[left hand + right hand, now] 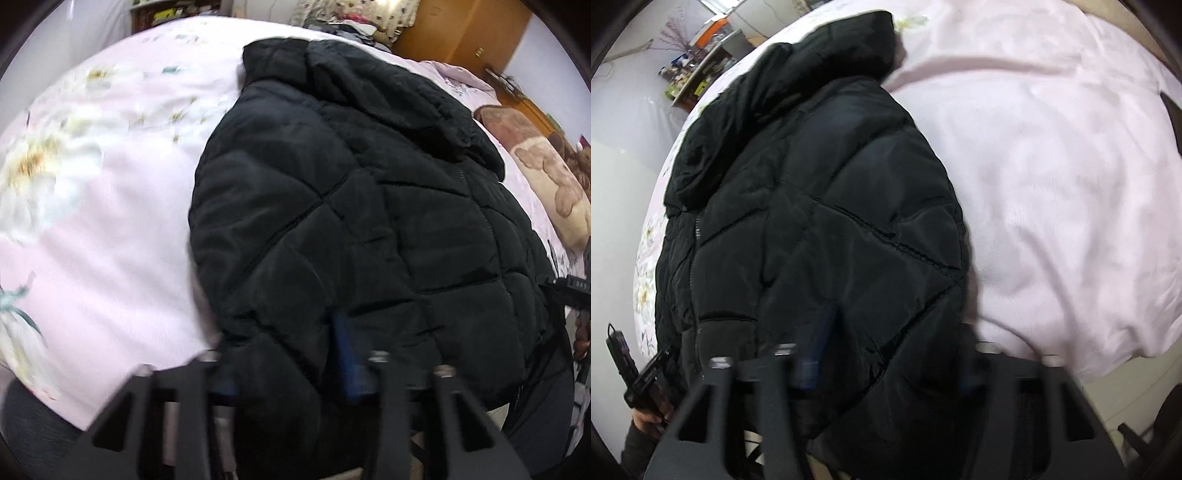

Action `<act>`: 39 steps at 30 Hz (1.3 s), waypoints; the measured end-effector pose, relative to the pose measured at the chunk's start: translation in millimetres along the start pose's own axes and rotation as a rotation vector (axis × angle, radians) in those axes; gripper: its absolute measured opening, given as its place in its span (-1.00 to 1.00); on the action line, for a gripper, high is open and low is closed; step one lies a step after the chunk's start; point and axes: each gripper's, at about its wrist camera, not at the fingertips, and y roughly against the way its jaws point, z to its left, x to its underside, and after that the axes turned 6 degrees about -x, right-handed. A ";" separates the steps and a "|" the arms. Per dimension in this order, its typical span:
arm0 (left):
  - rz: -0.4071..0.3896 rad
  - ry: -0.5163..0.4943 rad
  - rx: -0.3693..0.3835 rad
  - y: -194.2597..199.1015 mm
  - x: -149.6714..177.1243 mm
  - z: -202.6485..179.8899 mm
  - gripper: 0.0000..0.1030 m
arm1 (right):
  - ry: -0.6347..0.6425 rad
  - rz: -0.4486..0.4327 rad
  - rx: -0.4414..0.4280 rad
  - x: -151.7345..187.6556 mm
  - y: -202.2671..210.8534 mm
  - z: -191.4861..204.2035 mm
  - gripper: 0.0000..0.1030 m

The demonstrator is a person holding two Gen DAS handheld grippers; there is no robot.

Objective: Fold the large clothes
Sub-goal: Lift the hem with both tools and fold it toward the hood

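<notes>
A black quilted puffer jacket lies spread front-up on the bed, hood at the far end and zipper down its middle. In the left wrist view my left gripper has the near hem bunched between its blue pads, which press on the fabric. In the right wrist view the same jacket fills the left half, and my right gripper clamps the hem near the jacket's other bottom corner. Each gripper also shows at the edge of the other view: the right gripper and the left gripper, held by a hand.
The jacket rests on a pink floral bedspread that stretches wide on both sides. A bear-print pillow lies at the bed's right edge. A wooden wardrobe, piled clothes and a cluttered shelf stand beyond the bed.
</notes>
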 end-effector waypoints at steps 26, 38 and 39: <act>-0.287 0.112 0.184 130.1 -48.1 29.3 -0.71 | 0.032 -0.234 -0.208 5.5 116.7 32.0 -0.73; -0.380 0.205 0.257 133.7 -128.2 40.4 -0.71 | 0.005 -0.367 -0.292 -56.0 140.2 58.0 -0.73; -0.386 0.210 0.258 130.8 -139.9 41.1 -0.70 | 0.011 -0.372 -0.287 -65.9 140.2 62.3 -0.73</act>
